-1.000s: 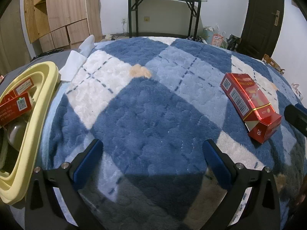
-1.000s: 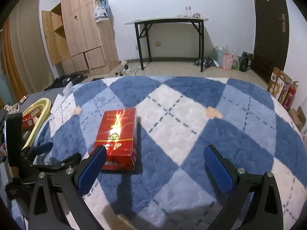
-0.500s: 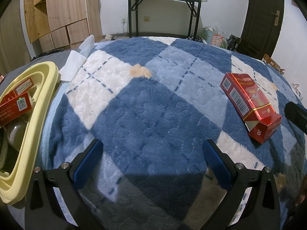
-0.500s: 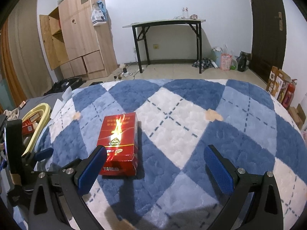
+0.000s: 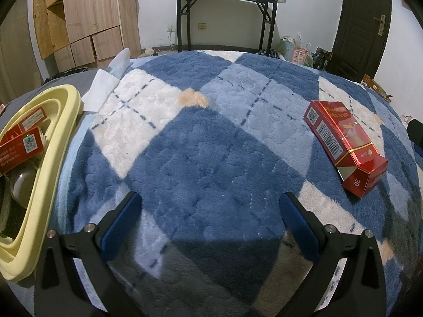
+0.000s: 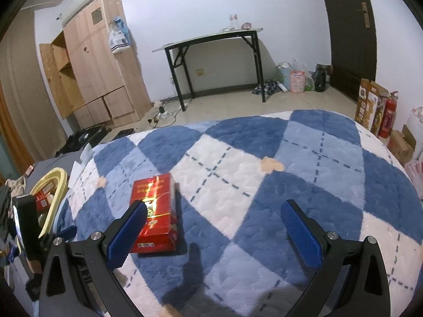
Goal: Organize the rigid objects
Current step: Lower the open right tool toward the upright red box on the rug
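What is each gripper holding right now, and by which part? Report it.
Nothing is held. The left gripper and right gripper are both open; the red box lies ungripped on the blanket.

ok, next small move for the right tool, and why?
Probably shift the right tool left and down over the red carton: it's open, empty, and the carton lies flat on the blanket beside its left finger, outside the yellow basket.

We read only "20" on the end flap of the red carton (image 5: pixel 343 142); its other print is illegible
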`<state>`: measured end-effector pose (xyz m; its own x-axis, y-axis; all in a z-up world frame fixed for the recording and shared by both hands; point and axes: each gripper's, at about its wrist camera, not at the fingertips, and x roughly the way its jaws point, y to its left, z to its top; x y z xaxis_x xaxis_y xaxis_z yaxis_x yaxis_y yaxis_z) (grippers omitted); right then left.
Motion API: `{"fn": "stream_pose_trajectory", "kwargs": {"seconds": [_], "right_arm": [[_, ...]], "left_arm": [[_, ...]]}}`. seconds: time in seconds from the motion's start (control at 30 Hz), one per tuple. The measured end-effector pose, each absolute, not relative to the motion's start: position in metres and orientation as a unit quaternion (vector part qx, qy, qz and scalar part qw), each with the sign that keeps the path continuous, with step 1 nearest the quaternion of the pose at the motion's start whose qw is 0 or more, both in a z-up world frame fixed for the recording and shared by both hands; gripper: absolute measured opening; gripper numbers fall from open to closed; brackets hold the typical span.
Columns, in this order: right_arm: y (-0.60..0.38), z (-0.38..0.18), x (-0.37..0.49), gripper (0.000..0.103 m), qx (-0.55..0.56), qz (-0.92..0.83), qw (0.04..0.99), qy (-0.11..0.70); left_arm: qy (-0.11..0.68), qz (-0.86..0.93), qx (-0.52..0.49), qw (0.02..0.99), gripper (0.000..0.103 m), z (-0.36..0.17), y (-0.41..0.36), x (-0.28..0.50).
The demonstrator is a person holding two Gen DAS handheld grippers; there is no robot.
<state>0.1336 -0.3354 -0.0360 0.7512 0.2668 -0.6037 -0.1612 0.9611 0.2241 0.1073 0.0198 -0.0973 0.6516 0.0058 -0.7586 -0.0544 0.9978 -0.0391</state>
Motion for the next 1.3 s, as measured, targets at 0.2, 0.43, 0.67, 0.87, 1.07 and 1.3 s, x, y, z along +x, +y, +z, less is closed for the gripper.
{"fn": "stream_pose_trajectory", "kwargs": {"seconds": [0.2,0.43,0.67,0.87,1.07,1.3], "right_arm": [[-0.343,-0.033,0.133,0.103,0.079,0.112,0.934,0.331],[-0.347,-0.036,0.138,0.103,0.075,0.11,0.932,0.337],[-0.339,-0.04,0.137,0.103,0.053,0.119,0.931,0.34],[-0.323,-0.041,0.137,0.103,0.035,0.138,0.93,0.339],[-0.313,-0.048,0.137,0.103,0.026,0.15,0.926,0.347],[-0.318,-0.054,0.143,0.103,0.04,0.132,0.926,0.352]], "left_arm": [[0.417,0.017,-0.029,0.908,0.103,-0.097,0.02,0.107],[0.417,0.016,-0.029,0.908,0.103,-0.097,0.021,0.107],[0.417,0.017,-0.028,0.908,0.103,-0.098,0.019,0.108],[0.417,0.016,-0.028,0.908,0.103,-0.097,0.02,0.107],[0.417,0.016,-0.029,0.908,0.103,-0.097,0.019,0.107],[0.417,0.016,-0.029,0.908,0.103,-0.096,0.02,0.106]]}}
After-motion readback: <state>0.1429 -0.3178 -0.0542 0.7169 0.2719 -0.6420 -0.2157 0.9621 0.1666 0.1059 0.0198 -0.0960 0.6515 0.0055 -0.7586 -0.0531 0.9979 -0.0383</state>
